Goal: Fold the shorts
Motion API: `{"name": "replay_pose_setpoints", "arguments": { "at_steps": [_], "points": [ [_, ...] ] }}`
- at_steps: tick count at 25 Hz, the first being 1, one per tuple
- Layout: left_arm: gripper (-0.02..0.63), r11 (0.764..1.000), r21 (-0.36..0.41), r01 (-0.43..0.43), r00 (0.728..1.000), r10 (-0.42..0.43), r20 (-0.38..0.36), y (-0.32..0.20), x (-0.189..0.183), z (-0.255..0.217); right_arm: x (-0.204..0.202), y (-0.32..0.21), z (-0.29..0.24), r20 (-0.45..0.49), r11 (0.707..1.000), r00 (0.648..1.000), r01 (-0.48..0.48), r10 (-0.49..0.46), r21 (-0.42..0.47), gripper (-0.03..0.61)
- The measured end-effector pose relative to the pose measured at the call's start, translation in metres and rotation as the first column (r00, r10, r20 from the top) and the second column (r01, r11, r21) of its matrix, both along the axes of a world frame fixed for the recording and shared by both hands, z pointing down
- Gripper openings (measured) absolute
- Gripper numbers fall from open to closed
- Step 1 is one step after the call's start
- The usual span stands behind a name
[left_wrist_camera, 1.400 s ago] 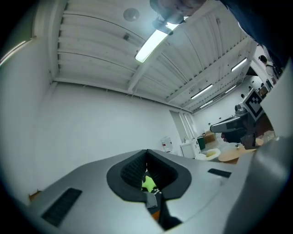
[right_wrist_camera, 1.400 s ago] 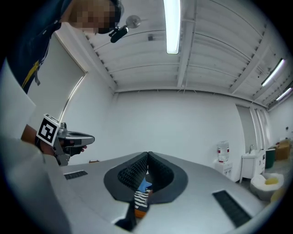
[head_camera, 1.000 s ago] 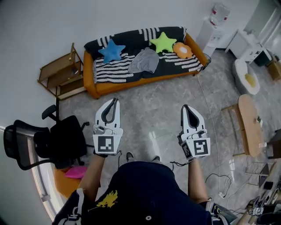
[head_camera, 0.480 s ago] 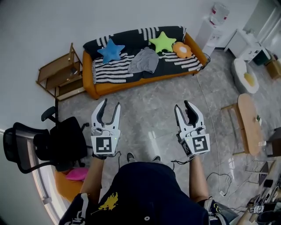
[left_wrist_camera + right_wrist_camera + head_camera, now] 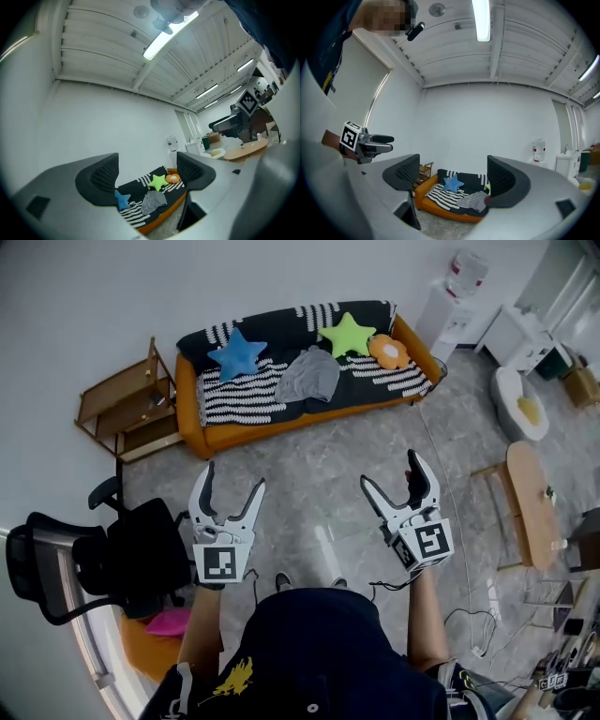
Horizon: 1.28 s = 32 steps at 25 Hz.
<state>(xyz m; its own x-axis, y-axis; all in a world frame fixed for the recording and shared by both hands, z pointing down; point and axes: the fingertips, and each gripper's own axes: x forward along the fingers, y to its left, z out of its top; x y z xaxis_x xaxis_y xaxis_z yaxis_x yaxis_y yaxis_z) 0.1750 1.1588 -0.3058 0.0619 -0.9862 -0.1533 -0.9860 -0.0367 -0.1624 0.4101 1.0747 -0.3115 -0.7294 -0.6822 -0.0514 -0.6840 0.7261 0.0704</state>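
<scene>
The grey shorts [image 5: 309, 376] lie crumpled on the striped blanket of an orange sofa [image 5: 281, 424] across the room, far beyond both grippers. My left gripper [image 5: 234, 479] and right gripper [image 5: 389, 472] are held in the air in front of the person, pointing toward the sofa. Both have just been opening their jaws and stand wide open with nothing between them. In the left gripper view the shorts [image 5: 153, 201] show far off between the left gripper [image 5: 147, 171] jaws. In the right gripper view the shorts [image 5: 476, 200] sit low between the right gripper [image 5: 454, 173] jaws.
A blue star pillow [image 5: 237, 351], a green star pillow [image 5: 347, 331] and an orange pillow [image 5: 387, 348] lie around the shorts. A wooden shelf [image 5: 122, 399] and black office chair [image 5: 122, 545] stand left; a water dispenser [image 5: 455, 296] and wooden table [image 5: 530, 502] stand right.
Both grippers went from shut to wide open. Both hands shifted lower in the head view, toward the person.
</scene>
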Motion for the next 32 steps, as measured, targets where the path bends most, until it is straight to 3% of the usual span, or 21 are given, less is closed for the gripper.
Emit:
{"name": "replay_pose_setpoints", "arguments": {
  "at_steps": [3, 6, 11, 14, 16, 22, 24, 26, 29, 32],
  "points": [
    [0.371, 0.998, 0.017, 0.053, 0.999, -0.053, -0.005, 0.008, -0.035, 0.000, -0.023, -0.003, -0.002, -0.002, 0.999, 1.000, -0.030, 0.030, 0.014, 0.506],
    [0.370, 0.995, 0.027, 0.100, 0.995, -0.100, -0.013, 0.013, -0.071, -0.002, -0.047, -0.001, -0.004, 0.008, 0.998, 0.998, -0.055, 0.055, 0.012, 0.502],
    [0.370, 0.998, 0.024, 0.058, 0.998, -0.057, -0.013, 0.003, -0.098, 0.016, -0.096, 0.014, 0.013, -0.048, 0.999, 0.997, -0.052, 0.052, 0.012, 0.489],
    [0.370, 0.999, 0.002, 0.039, 0.998, -0.039, -0.050, -0.011, -0.105, 0.032, -0.110, 0.009, 0.040, -0.146, 0.998, 0.988, -0.058, 0.053, -0.027, 0.489],
    [0.370, 1.000, -0.016, 0.023, 0.998, -0.024, -0.057, -0.026, -0.109, 0.041, -0.114, -0.007, 0.049, -0.153, 0.997, 0.986, -0.072, 0.066, -0.039, 0.489],
    [0.368, 0.998, -0.059, -0.022, 0.998, 0.019, -0.055, -0.112, -0.105, 0.065, -0.121, -0.094, 0.075, -0.140, 0.994, 0.988, -0.083, 0.072, -0.074, 0.479],
    [0.368, 0.996, -0.080, -0.035, 0.999, 0.034, -0.016, -0.151, -0.111, 0.070, -0.130, -0.133, 0.087, -0.147, 0.992, 0.987, -0.084, 0.069, -0.099, 0.474],
    [0.368, 0.990, -0.135, -0.051, 0.996, 0.060, 0.070, -0.191, -0.119, 0.074, -0.141, -0.178, 0.095, -0.143, 0.987, 0.988, -0.085, 0.066, -0.133, 0.448],
    [0.368, 0.979, -0.196, -0.057, 0.993, 0.077, 0.093, -0.250, -0.132, 0.077, -0.158, -0.245, 0.096, -0.065, 0.985, 0.995, -0.081, 0.071, -0.152, 0.431],
    [0.368, 0.980, -0.198, -0.034, 0.999, 0.036, 0.006, -0.301, -0.137, 0.080, -0.166, -0.299, 0.110, -0.069, 0.981, 0.995, -0.078, 0.067, -0.179, 0.425]
  ]
}}
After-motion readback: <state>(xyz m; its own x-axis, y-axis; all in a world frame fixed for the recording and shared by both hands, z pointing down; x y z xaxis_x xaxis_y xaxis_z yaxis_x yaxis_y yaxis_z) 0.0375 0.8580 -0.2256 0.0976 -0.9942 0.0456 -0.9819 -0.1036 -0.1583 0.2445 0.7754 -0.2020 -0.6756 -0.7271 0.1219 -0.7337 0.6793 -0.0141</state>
